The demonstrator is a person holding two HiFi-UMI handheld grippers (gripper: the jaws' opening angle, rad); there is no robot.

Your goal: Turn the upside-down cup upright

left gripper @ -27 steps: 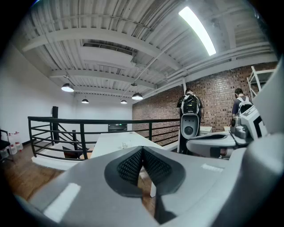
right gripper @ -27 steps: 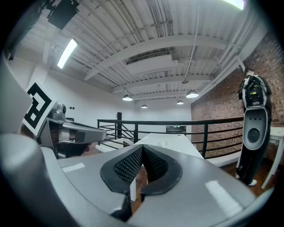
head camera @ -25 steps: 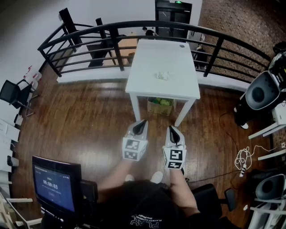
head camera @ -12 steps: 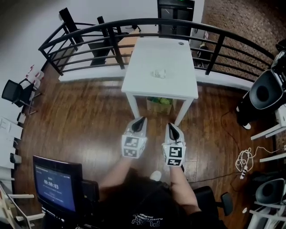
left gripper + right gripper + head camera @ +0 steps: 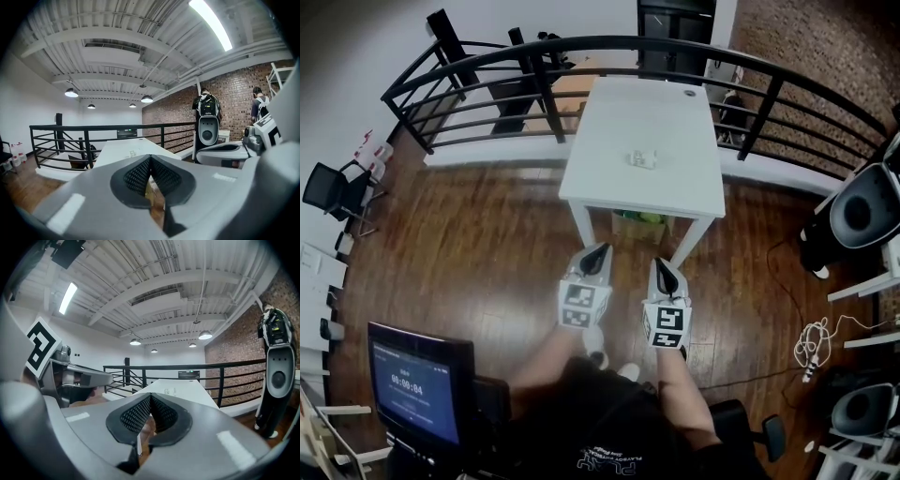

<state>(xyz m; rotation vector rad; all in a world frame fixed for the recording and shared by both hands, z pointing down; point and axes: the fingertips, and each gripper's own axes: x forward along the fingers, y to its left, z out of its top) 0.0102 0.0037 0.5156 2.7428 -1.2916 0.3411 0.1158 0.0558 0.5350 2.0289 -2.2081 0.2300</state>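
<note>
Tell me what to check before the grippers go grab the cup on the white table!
1. See the cup: ok, on the white table.
2. Which way up it is: cannot tell, too small.
3. Nothing in left gripper: ok, fingers together.
4. Nothing in right gripper: ok, shut too.
5. Fingers open for grabbing: not ok.
6. Close enough to reach: not ok, both grippers are short of the table's near edge.

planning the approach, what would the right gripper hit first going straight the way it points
Probably the near end of the white table: the right gripper, shut and empty, points at it across the wooden floor. Depth is hard to judge.
</note>
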